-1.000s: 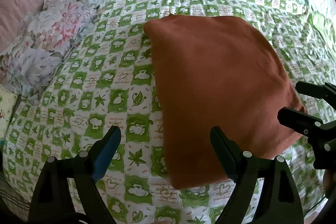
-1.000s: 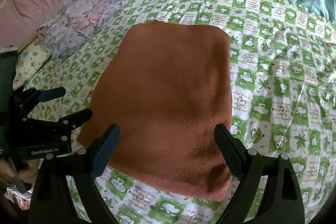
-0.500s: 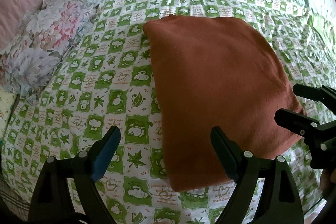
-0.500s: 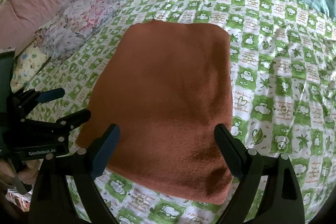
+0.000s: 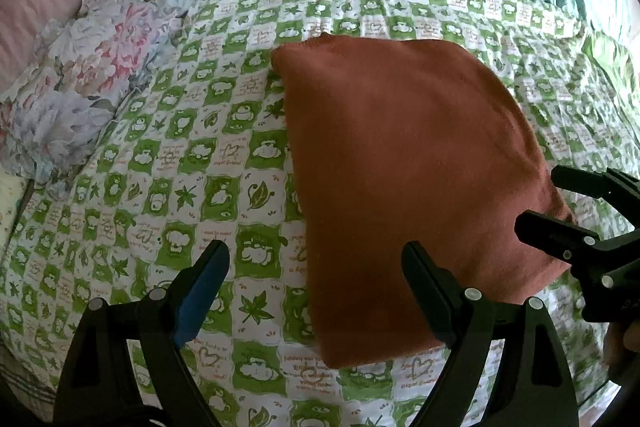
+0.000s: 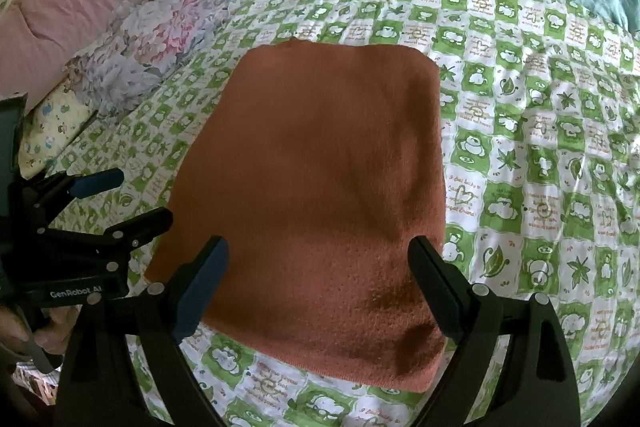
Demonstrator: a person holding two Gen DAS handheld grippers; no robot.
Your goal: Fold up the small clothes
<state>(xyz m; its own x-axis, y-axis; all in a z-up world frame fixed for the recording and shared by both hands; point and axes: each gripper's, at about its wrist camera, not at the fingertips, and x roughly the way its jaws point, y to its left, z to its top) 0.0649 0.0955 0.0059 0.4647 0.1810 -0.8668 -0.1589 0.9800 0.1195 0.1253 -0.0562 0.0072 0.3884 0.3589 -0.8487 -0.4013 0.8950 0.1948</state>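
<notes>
One folded garment; two grippers.

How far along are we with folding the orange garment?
Looks mostly done: the orange garment lies flat on the green checked sheet as a compact rectangle with tidy edges. In hand: nothing. The right tool hangs open over its near edge; the left tool is open at its left side, gripping nothing. Left: perhaps one more fold or moving it aside; no other small clothes are in view.
</notes>
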